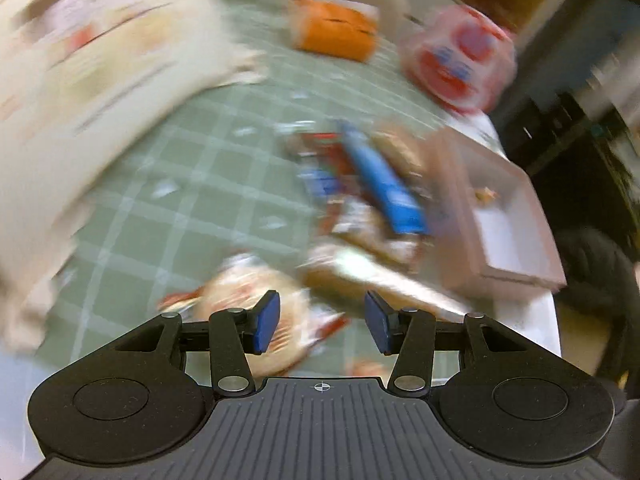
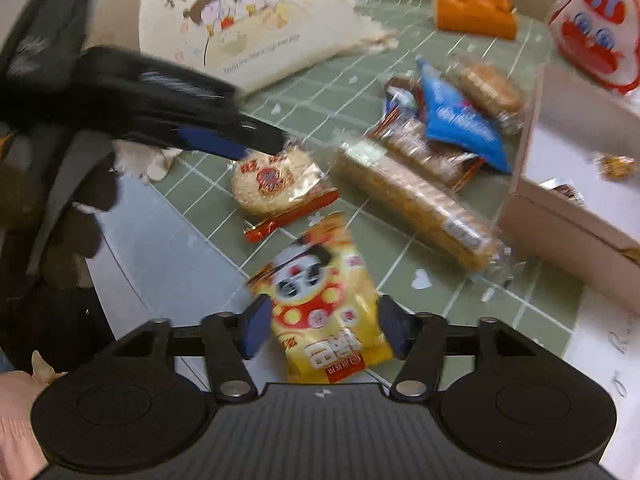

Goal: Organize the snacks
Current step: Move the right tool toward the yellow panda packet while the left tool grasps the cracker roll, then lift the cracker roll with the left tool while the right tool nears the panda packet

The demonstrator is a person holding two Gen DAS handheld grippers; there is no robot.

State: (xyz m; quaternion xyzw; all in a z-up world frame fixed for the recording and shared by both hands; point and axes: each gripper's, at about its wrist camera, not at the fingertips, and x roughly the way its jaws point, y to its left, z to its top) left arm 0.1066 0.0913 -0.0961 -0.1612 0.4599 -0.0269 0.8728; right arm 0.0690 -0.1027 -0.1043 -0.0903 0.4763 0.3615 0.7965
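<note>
Right wrist view: right gripper (image 2: pixel 320 330) straddles the yellow snack packet (image 2: pixel 324 300), apparently unclenched, ready to carry it to the box (image 2: pixel 568 216).

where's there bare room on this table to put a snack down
Free: the green mat between the cartoon bag and the snack pile, and the near right corner beside the cardboard box. Crowded: the middle, where the round rice cracker, yellow panda packet and long biscuit pack lie close together.
</note>
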